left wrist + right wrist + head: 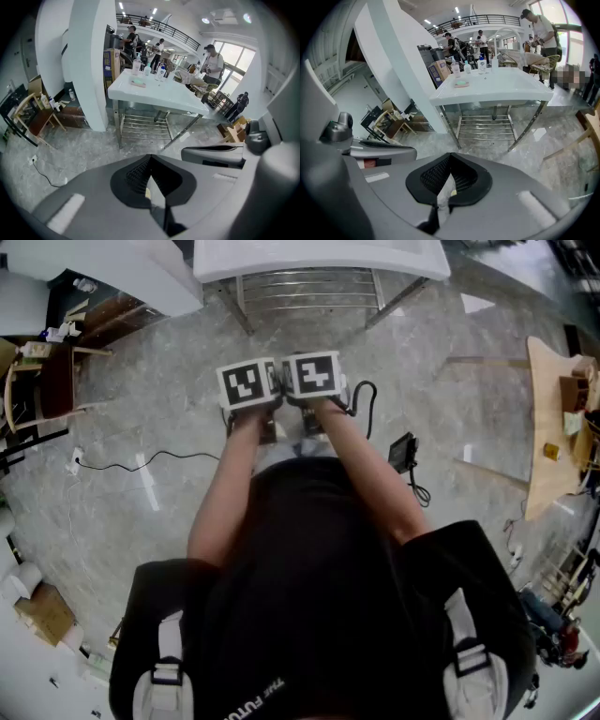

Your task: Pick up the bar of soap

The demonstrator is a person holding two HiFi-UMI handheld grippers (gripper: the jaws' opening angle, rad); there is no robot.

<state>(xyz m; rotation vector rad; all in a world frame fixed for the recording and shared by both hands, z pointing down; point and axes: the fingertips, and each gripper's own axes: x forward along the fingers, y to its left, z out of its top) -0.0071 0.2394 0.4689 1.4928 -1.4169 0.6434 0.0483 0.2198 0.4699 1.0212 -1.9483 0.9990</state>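
I see a white desk (pixel 506 89) at upper centre, bottles (pixel 482 65) on it, a wooden chair (pixel 40 119) at left, and a cable (pixel 112 467) across the floor (pixel 450 427).

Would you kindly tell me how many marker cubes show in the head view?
2. The left cube and the right cube sit side by side over the marble floor, just short of the white table. None seems hidden.

bright even light, fisheye-warped edges
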